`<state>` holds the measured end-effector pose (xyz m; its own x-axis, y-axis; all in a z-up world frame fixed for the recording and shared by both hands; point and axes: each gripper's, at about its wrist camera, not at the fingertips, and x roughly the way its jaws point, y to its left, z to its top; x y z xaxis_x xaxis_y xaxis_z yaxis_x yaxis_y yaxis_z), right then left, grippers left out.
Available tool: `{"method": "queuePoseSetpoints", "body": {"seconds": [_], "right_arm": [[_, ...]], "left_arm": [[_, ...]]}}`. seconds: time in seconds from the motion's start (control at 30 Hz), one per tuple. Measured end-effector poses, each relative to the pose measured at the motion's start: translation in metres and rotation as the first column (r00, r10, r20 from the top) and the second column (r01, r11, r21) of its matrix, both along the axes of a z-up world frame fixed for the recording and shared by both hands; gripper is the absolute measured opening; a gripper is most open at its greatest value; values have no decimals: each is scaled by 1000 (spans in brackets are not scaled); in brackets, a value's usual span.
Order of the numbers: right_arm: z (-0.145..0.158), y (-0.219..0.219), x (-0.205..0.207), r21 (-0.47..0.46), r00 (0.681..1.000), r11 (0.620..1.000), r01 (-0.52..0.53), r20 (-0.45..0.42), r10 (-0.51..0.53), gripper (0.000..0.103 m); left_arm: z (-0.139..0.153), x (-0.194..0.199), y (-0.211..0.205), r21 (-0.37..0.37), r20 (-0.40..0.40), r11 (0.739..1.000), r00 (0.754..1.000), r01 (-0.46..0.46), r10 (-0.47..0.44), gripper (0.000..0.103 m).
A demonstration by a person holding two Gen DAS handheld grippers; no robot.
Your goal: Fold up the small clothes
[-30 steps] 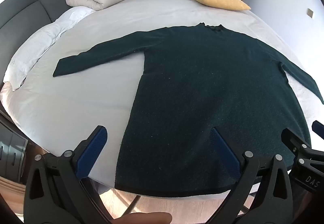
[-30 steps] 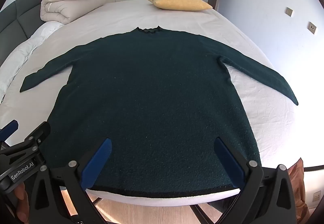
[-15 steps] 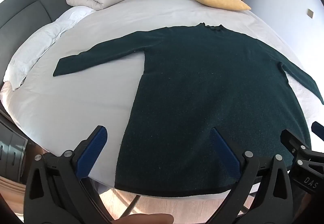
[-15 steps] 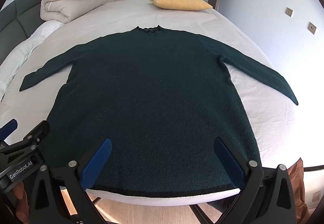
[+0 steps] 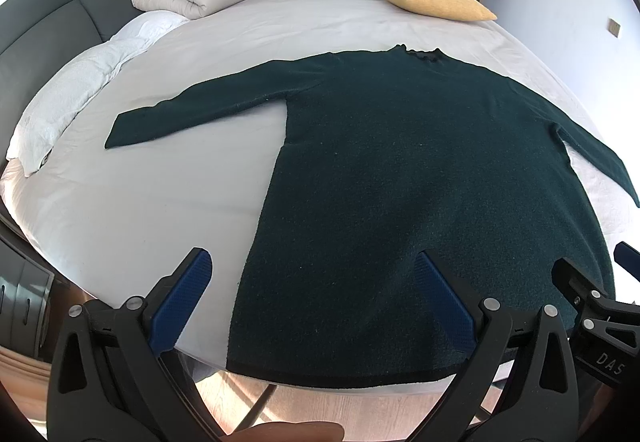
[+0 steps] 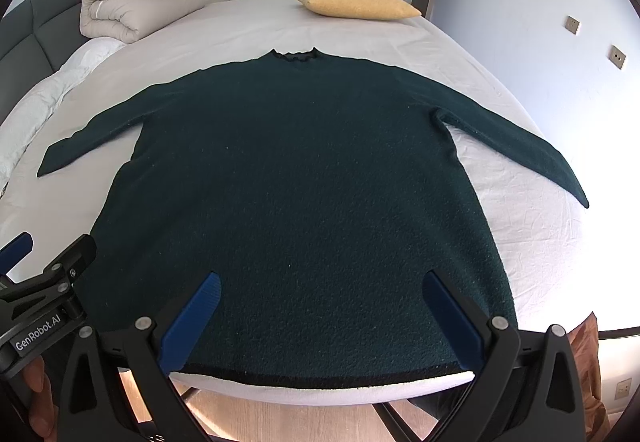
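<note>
Almost nothing is seen to have changed over the last second: the dark green sweater (image 6: pixel 296 202) is still spread flat on the bed (image 6: pixel 520 242), filling the middle of both frames, sleeves stretched toward the left and right edges, hem along the lower edge. The left gripper (image 5: pixel 316 290) and the right gripper (image 6: pixel 320 302) are held released, fingers (image 6: pixel 192 318) wide apart above the hem (nothing is grasped). The folding is judged not yet begun; a pause before the first grasp is suggested.
</note>
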<state>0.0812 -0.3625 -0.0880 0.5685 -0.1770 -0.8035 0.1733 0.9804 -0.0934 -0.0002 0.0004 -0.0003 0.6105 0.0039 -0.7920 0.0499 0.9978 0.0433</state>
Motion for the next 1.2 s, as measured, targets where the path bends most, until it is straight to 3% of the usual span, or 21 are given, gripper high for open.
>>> {"method": "queuePoseSetpoints", "body": {"seconds": [1.2], "right_arm": [[-2, -3, 0, 0, 1000, 1000, 1, -3, -1, 103]], "left_arm": [[0, 1, 0, -1, -3, 1000, 1000, 0, 0, 103]]}}
